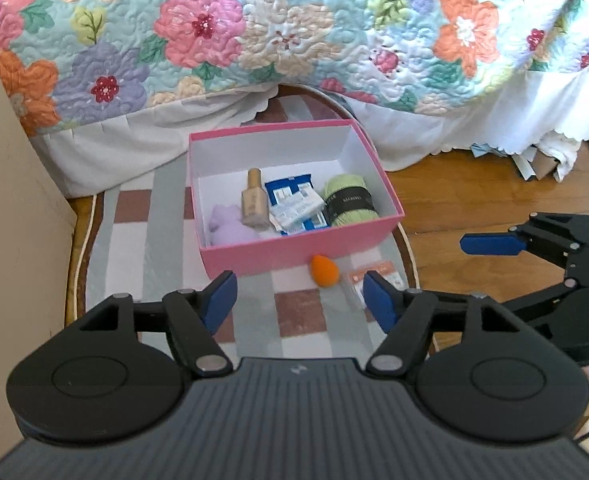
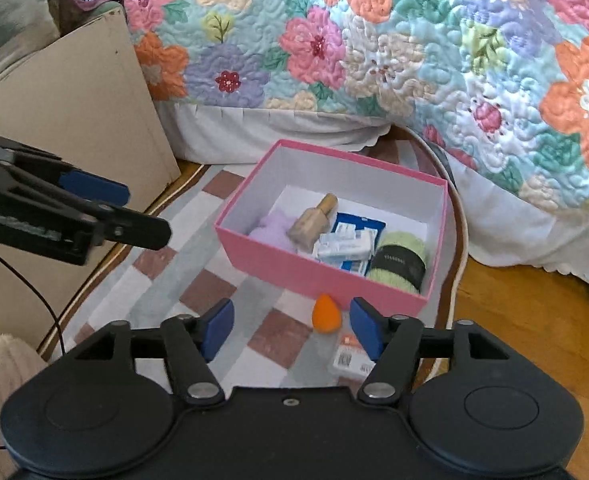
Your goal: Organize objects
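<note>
Here the orange sponge (image 2: 326,319) lies just ahead between the right gripper's (image 2: 290,326) spread, empty fingers (image 2: 218,326).

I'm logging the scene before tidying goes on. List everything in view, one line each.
box: 1, pink outside, white inside, on the rug by the bed
bottle: 1, beige, lying in the box
purple toy: 1, lilac, in the box, left of the bottle
packets: several, blue and white, in the box, middle
yarn: 1, light green with black band, in the box, right
sponge: 1, orange, on the rug in front of the box
card: 1, orange and white packet, on the rug right of the sponge
rug: 1, checked grey, white, brown
quilt: 1, floral, over the bed
left hand-held gripper: open, empty
right hand-held gripper: open, empty
</note>
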The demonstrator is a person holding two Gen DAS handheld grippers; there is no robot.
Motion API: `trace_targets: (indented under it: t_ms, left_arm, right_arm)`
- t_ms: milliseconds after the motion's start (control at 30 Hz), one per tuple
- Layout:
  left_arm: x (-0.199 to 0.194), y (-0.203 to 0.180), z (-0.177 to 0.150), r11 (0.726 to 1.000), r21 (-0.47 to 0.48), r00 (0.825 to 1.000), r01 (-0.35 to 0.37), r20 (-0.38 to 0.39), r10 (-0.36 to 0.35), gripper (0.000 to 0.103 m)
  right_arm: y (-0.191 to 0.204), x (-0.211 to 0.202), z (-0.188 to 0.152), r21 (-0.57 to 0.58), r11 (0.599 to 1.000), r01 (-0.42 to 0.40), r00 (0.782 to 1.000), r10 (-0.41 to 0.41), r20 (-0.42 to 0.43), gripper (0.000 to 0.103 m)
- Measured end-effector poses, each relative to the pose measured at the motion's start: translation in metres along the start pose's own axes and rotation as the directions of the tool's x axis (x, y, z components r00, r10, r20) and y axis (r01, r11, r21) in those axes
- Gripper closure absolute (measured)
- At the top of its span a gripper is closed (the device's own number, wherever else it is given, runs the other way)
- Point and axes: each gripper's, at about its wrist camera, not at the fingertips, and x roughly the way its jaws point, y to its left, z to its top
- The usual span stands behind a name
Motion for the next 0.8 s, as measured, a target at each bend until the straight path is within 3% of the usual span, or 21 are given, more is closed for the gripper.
trace_targets:
  t_ms: [167, 367, 633, 800]
  left_arm:
    - [0.006, -0.009, -0.026, 1.0, 0.013, 0.999, 0.027, -0.044, -0.026, 0.022]
    - [0.022, -0.022, -0.045, 0.998, 0.069, 0.998, 0.011, -0.058, -0.007, 0.007]
    - [0.074, -0.008, -0.061, 0.99, -0.069, 0.985, 0.125, -0.115, -0.132, 0.007]
    - [0.115, -0.006, -0.068, 0.991, -0.076, 0.986, 0.11, -0.115, -0.118, 0.007]
  right_arm:
    - [0.003, -0.008, -0.024, -0.018, 1.0, -0.021, 1.0, 0.021, -0.004, 0.018]
    - [0.002, -0.004, -0.049, -0.065, 0.998, 0.021, 0.999, -0.023, -0.032, 0.017]
    - [-0.013, 0.018, -0.078, -0.073, 0.997, 0.022, 1.0, -0.023, -0.013, 0.017]
    - [-0.027, 0.039, -0.094, -0.14, 0.99, 0.029, 1.0, -0.029, 0.008, 0.017]
